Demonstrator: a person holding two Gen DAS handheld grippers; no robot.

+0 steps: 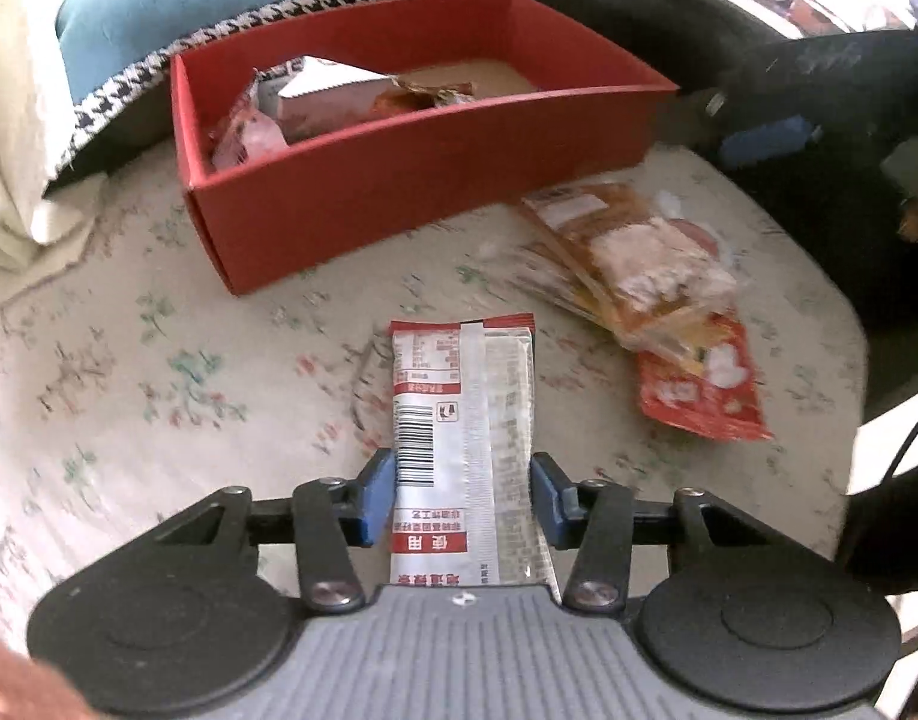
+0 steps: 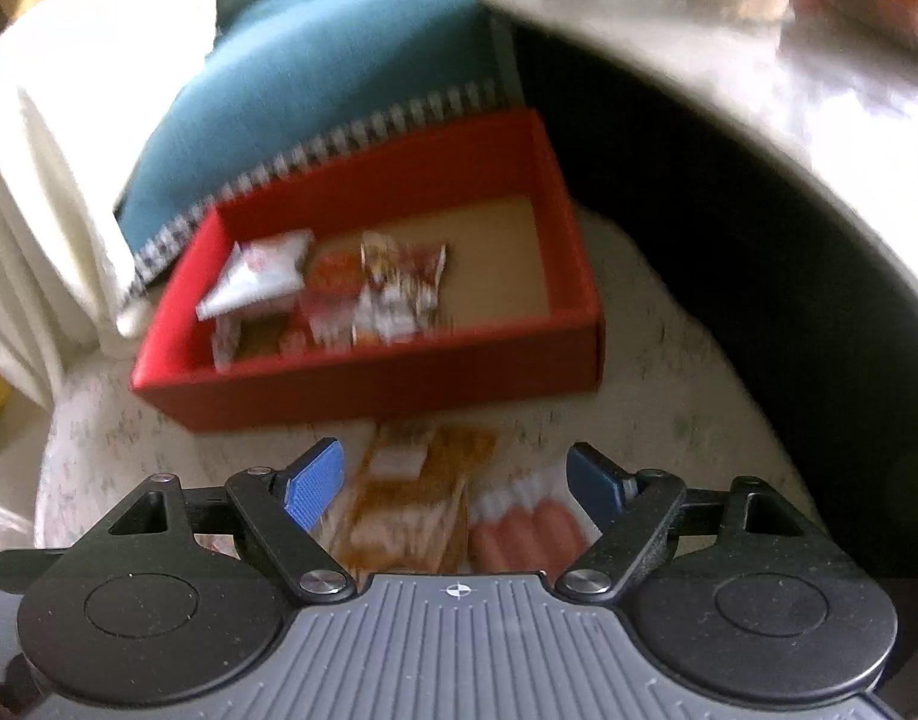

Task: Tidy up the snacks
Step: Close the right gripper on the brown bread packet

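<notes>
Silver-backed snack packet (image 1: 465, 438) pinched between blue pads of left gripper (image 1: 462, 495), long axis running straight ahead along the fingers, lifted over floral cloth (image 1: 129, 372); red box (image 1: 399, 180) ahead, slightly left.

From right wrist: right gripper (image 2: 456, 483) spread wide, holding nothing, directly above orange packets (image 2: 411, 498) and sausage pack (image 2: 528, 534); box beyond, blurred.

Daylight is washing out the upper right of both frames. Motion blur is smearing the open red cardboard box (image 2: 363, 384) in the right wrist view; fisheye distortion is bending all edges.
</notes>
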